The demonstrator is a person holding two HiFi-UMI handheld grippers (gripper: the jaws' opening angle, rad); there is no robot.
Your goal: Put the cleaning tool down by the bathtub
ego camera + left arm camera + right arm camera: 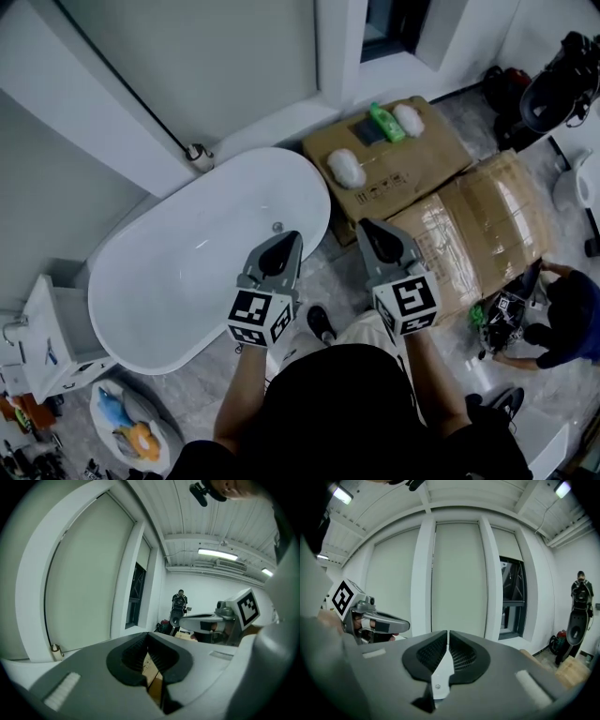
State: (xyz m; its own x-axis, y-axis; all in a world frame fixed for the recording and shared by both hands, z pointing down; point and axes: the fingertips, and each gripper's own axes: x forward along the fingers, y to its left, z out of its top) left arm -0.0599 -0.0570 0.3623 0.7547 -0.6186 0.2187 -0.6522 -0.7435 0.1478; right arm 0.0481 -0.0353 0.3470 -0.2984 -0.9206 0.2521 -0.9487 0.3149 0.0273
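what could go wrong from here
1. The left tool and right tool are both shut on nothing, so there is nothing in hand to set down by the bathtub.
2. A crouching person and cardboard boxes crowd the right side; a step that way could bump them.

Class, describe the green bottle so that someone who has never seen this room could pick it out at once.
Start at the white bathtub; just past its right end a flat cardboard box lies by the wall. The green bottle rests on top of that box, right beside a white fluffy pad, and it is the only green thing there.
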